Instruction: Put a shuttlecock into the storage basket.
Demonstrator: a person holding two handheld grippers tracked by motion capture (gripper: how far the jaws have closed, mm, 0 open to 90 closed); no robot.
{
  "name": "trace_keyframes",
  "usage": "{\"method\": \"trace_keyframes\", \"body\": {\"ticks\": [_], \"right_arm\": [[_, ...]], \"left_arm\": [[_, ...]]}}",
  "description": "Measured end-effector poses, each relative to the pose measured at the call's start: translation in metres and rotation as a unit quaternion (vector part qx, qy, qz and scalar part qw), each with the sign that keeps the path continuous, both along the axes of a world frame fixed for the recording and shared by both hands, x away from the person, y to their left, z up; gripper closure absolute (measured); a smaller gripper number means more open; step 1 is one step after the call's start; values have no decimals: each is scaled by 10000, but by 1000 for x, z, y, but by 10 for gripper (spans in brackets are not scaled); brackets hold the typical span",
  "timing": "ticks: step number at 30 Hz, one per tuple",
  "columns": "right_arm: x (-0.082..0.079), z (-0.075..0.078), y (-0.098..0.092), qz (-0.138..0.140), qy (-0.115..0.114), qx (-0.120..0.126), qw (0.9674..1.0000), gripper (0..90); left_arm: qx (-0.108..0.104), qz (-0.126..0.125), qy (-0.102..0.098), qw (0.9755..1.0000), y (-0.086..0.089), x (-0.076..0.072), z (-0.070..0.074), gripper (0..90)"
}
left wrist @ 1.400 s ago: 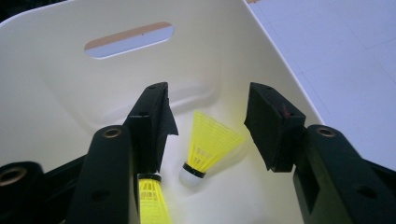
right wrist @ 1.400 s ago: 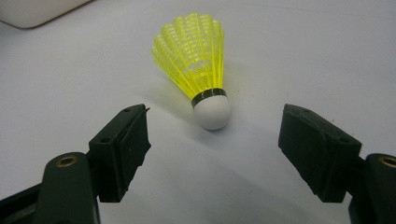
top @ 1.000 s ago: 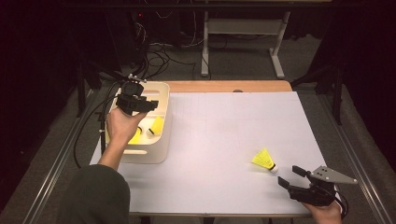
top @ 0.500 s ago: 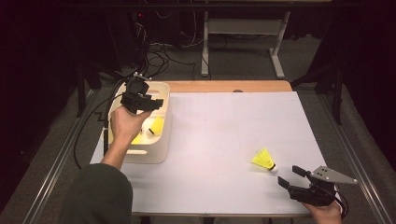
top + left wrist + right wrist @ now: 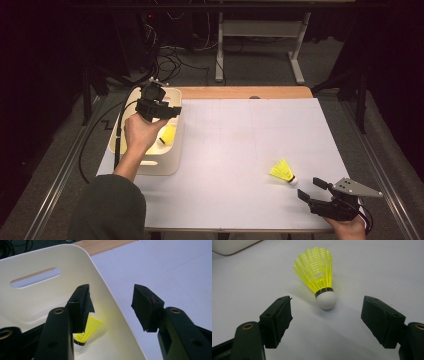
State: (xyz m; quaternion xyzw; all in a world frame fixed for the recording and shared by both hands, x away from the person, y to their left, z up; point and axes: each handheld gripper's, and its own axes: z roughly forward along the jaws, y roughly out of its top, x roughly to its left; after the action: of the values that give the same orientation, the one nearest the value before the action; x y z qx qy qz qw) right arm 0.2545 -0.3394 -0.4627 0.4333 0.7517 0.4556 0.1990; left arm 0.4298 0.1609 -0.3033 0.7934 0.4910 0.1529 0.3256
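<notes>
A yellow ribbed plastic shuttlecock (image 5: 319, 272) with a round white tip lies on the smooth white table (image 5: 240, 150), just ahead of the right gripper (image 5: 325, 321), jaws spread. The left gripper (image 5: 111, 306), also spread and empty, hangs above a glossy cream tub (image 5: 37, 300) holding another shuttlecock (image 5: 88, 328).

Two shuttlecocks (image 5: 283, 171) (image 5: 168, 134), one bin (image 5: 170, 165), two claws (image 5: 313, 189) (image 5: 172, 111).
</notes>
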Motion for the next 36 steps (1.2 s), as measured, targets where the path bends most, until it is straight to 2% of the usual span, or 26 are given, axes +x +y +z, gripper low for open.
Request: {"method": "trace_keyframes", "body": {"ticks": [13,21,36], "right_arm": [[0,0,0,-3,7,2,10000,249],[0,0,0,2,6,6,10000,249],[0,0,0,0,5,20,10000,249]], "left_arm": [[-73,-159,-2,9998,-10,-2,-1,481],[27,-300,-22,9995,-20,-4,-2,472],[-22,-477,-67,9988,-35,-7,-6,461]]}}
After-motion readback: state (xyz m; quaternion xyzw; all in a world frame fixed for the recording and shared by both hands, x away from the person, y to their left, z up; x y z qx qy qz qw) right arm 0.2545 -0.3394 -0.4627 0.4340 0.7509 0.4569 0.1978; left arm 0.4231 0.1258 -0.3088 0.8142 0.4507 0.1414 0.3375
